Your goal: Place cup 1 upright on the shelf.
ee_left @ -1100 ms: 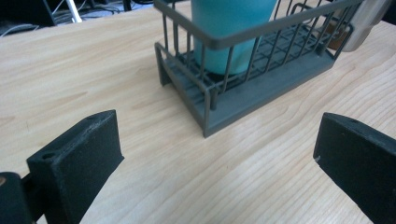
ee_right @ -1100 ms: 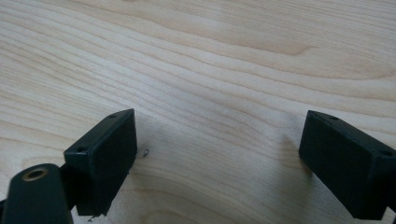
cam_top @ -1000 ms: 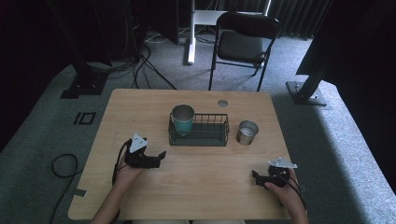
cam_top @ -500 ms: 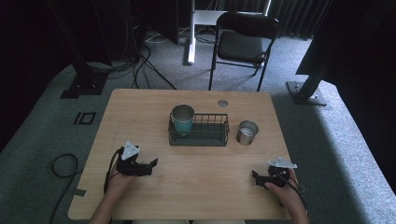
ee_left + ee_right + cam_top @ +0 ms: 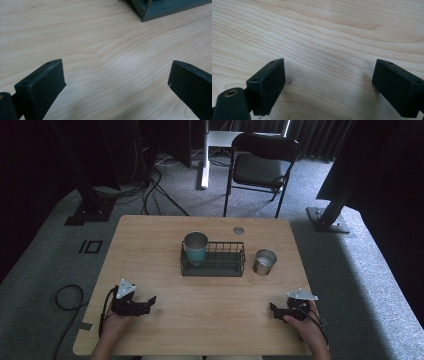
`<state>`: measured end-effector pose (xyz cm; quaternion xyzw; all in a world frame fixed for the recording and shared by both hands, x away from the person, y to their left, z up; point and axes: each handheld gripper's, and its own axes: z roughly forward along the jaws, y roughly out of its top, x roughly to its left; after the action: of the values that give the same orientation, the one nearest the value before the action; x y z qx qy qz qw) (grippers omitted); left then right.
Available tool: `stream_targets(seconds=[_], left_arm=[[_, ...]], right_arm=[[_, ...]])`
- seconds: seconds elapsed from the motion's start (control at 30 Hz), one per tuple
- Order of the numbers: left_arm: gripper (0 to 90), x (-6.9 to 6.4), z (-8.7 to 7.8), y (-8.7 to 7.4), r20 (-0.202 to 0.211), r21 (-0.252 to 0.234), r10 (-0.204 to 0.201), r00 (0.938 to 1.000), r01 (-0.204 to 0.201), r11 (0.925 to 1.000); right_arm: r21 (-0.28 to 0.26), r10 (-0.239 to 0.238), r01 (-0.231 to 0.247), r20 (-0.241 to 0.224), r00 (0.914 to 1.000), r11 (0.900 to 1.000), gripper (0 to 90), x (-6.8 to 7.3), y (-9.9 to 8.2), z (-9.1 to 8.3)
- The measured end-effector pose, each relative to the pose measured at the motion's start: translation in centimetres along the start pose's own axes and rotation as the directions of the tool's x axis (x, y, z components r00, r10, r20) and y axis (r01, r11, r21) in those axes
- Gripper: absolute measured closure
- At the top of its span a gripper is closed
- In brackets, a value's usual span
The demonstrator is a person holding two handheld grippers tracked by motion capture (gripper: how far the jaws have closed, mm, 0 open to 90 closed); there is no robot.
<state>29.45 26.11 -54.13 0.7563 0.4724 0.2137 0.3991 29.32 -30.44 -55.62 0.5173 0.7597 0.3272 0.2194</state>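
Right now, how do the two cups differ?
The teal cup stands inside the wire rack, at its left end; the silver cup stands on the bare table, just right of the rack. The teal cup looks taller; the silver one looks shorter and shiny. Both are upright, open-topped, and far from either gripper.

Light wood-grain surface (image 5: pixel 165 237) standing on grey carpet (image 5: pixel 45 255). A round grommet (image 5: pixel 238 230) sits in the surface near its far edge. Behind the surface stands a black folding chair (image 5: pixel 260 167), its seat facing the surface, beside a white post (image 5: pixel 204 155) on a flat foot. Dark cables (image 5: pixel 155 185) run across the carpet at far left, and one loops (image 5: pixel 67 297) beside the surface's left edge. A black stand base (image 5: pixel 327 217) rests on the carpet at right; another (image 5: pixel 90 212) rests at left.
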Motion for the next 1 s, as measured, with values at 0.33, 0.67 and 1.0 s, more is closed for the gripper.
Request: stream_targets(seconds=[0.33, 0.67, 1.0], left_arm=[[1.6, 1.1, -1.4, -1.6, -0.054, -0.008, -0.073, 0.9959, 0.073, 0.9973], [1.6, 1.9, -2.1, -2.3, -0.162, 0.005, -0.157, 0.9742, 0.16, 0.9871], [1.7, 2.3, -1.9, -2.4, -0.258, 0.037, -0.191, 0.9471, 0.207, 0.9776]], right_arm=[[-0.002, 0.001, -0.001, 0.0, 1.0, 1.0, 11.1, 0.0, 0.0, 0.0], [-0.002, 0.001, -0.001, 0.0, 1.0, 1.0, 11.1, 0.0, 0.0, 0.0], [-0.002, 0.001, -0.001, 0.0, 1.0, 1.0, 11.1, 0.0, 0.0, 0.0]])
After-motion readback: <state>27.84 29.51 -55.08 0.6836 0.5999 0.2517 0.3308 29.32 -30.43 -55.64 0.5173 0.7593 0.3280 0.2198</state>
